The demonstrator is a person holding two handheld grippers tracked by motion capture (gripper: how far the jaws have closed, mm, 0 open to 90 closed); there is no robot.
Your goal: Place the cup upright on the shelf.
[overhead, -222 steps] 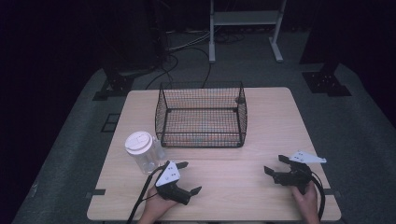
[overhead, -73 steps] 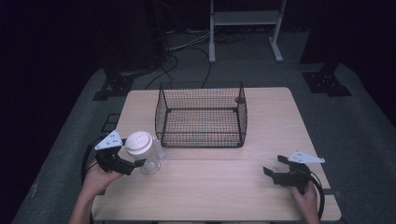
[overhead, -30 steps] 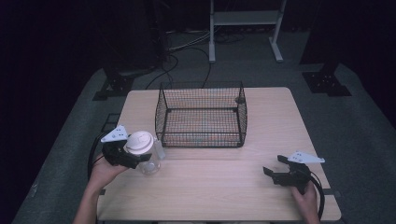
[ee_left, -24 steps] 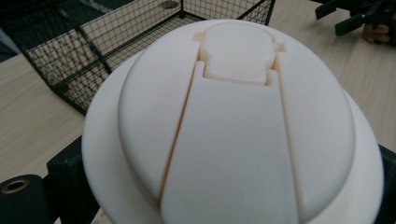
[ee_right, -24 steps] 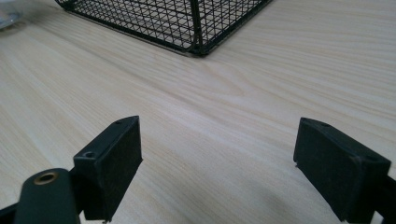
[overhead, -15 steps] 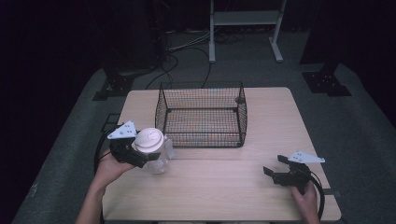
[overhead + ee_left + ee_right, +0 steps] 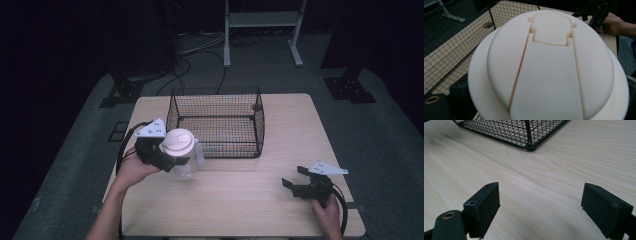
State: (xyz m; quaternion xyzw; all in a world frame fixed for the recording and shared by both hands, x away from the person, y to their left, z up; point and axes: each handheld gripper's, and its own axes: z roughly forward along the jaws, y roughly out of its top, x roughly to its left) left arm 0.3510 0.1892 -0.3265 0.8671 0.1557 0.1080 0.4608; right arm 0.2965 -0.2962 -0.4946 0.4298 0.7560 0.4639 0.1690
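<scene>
A clear plastic jar (image 7: 184, 165) with a cream flip lid (image 7: 178, 142) is at the table's left side, just in front of the basket's left corner. My left gripper (image 7: 169, 157) is shut on the jar just under the lid. In the left gripper view the lid (image 7: 549, 65) is very close between the black jaws. A black wire basket (image 7: 216, 92) stands at the table's middle back. Near the front right edge my right gripper (image 7: 293, 176) rests low over the wood and is open. Nothing lies between its pads (image 7: 484, 207).
The wooden table (image 7: 240, 205) has bare room between the two grippers and in front of the basket. The basket's near corner (image 7: 527, 145) lies ahead of the right gripper. The other hand and its gripper (image 7: 599, 12) appear beyond the lid. A white stand (image 7: 262, 20) is on the floor behind.
My left gripper went from the front middle to the jar at the left, shut on it, and has carried it right toward the basket. The right gripper has stayed still.
</scene>
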